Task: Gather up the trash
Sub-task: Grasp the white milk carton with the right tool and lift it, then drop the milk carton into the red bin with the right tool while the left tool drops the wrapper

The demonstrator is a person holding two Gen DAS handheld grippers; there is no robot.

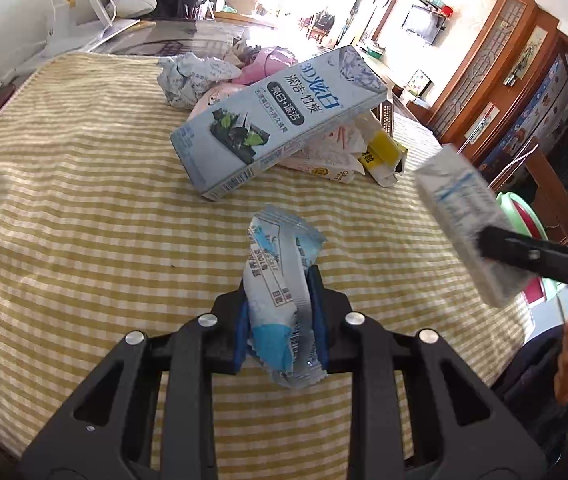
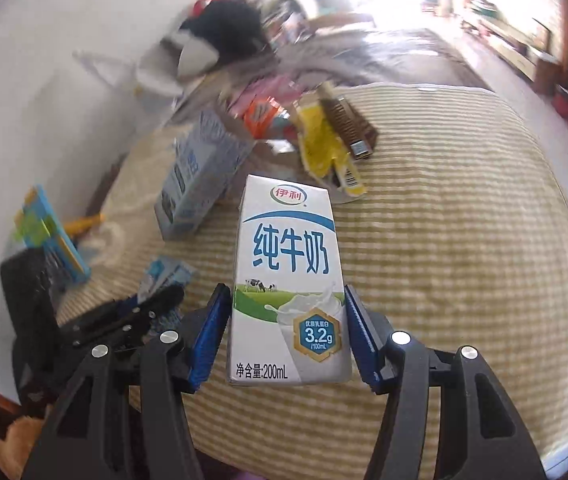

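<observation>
**Two pieces of trash held at once, pile still on the table**

A crumpled blue-and-white plastic wrapper (image 1: 282, 300) is clamped between the blue pads of the left gripper (image 1: 282, 312), whose jaws are drawn as close together as the wrapper allows. A small milk carton (image 2: 288, 284) is held between the jaws of the right gripper (image 2: 288, 332); its pads lie against the carton's two side faces, though a thin gap seems to show low on the left pad, so the grip is judged light rather than firm. In the left wrist view the same carton (image 1: 468, 232) is seen blurred, raised off the table at the right edge.

For the step in hand, carrying both pieces to a bin, the carton is best kept upright and squeezed only enough to stop it slipping, since thin card may buckle. The wrapper is limp and hangs out below the pads, so it should be lifted clear of the cloth before being swung aside. No bin can be identified with certainty; a green rim (image 1: 518, 210) beyond the table's right edge may be one.

Other trash is left on the yellow checked tablecloth (image 1: 84, 200): a long toothpaste box (image 1: 276, 120) leaning on a heap of wrappers, crumpled printed paper (image 1: 192, 78) behind it, and a yellow packet (image 1: 382, 152) beside it. The toothpaste box lies just beyond the left gripper and would be struck by a forward move.
</observation>
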